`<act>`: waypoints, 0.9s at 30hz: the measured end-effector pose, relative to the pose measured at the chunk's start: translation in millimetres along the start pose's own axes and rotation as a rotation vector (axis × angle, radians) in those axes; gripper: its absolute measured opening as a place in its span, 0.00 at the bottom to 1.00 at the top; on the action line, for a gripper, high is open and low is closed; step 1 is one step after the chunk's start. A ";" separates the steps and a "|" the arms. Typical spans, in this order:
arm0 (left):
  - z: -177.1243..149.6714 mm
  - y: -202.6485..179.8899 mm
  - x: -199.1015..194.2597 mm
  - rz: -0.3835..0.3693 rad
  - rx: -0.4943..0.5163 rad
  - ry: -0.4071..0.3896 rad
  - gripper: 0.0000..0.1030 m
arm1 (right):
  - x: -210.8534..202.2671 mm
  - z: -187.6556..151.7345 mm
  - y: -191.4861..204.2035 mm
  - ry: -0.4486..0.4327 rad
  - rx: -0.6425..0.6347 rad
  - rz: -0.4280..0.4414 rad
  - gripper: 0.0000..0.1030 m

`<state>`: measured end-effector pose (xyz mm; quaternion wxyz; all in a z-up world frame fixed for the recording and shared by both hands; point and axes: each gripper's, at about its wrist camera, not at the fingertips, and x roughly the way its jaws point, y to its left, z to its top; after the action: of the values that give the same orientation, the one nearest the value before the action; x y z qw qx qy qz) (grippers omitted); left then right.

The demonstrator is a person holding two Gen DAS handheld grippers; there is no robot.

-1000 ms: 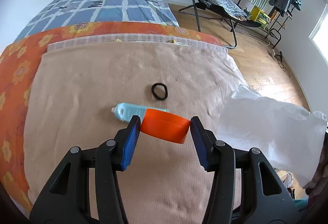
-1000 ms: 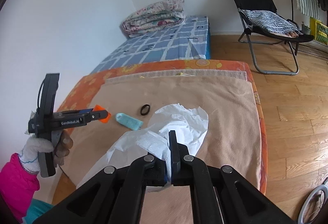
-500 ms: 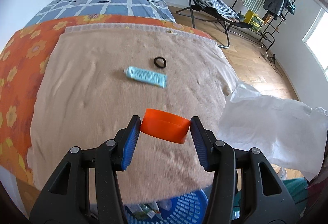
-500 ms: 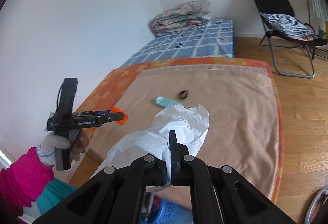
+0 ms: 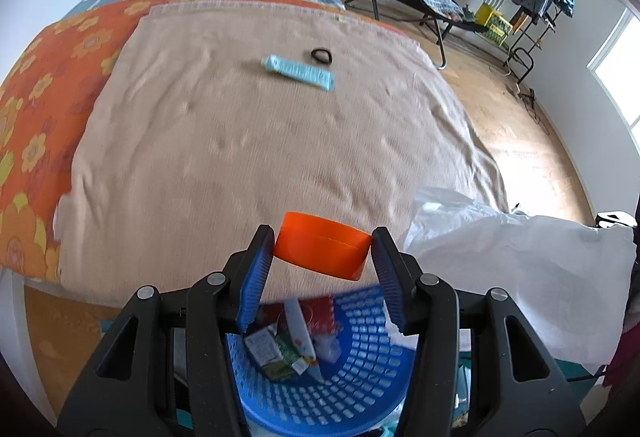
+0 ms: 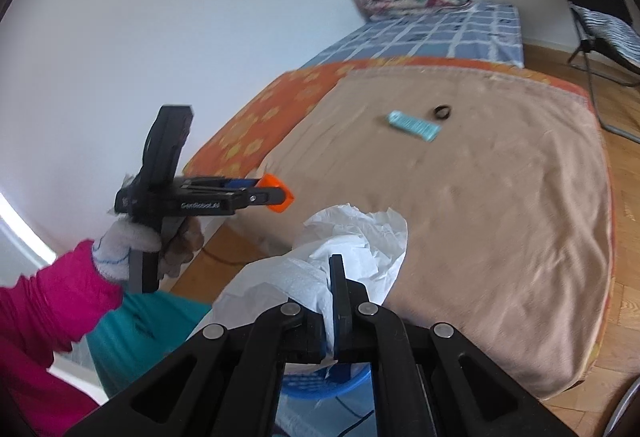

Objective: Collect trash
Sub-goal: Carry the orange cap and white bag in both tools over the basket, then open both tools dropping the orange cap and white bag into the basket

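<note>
Trash still lay on the bed (image 5: 240, 165), whose tan, softly rippled blanket (image 5: 280, 141) filled the middle of both views, over an orange flowered sheet (image 5: 36, 109) at the left edge. A blue perforated plastic basket (image 5: 352, 377) sat at the bottom centre of the left wrist view, just past the bed's foot, holding small cartons and wrappers. A crumpled white plastic bag (image 6: 352, 249) bulged in the lower middle of the right wrist view, hiding most of the basket there; the right gripper (image 6: 336, 317) had its fingers together, clamped on the bag. The left gripper (image 5: 322, 257) pinched a round, smooth orange cup (image 5: 322, 251) between blue ribbed fingers (image 5: 256, 269), above the basket rim. A flat pale blue tube (image 5: 298, 71) rested in the upper middle of the blanket, and a small black ring (image 5: 321, 55) lay just beside it.
</note>
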<state>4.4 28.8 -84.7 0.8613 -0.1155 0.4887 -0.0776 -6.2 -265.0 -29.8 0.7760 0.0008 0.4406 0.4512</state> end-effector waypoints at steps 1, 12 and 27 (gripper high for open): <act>-5.9 1.8 1.7 -0.002 -0.004 0.012 0.50 | 4.0 -3.5 3.4 0.015 -0.008 0.012 0.00; -54.9 12.6 27.3 -0.006 -0.003 0.130 0.50 | 52.7 -35.2 13.9 0.177 -0.006 0.044 0.00; -96.0 21.7 50.4 -0.001 -0.013 0.236 0.50 | 111.4 -63.8 19.2 0.344 0.016 0.037 0.00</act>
<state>-51.9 25.4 -179.7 0.7970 -0.1114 0.5871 -0.0879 -40.5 -200.8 -137.3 0.6807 -0.0622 0.5702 0.4557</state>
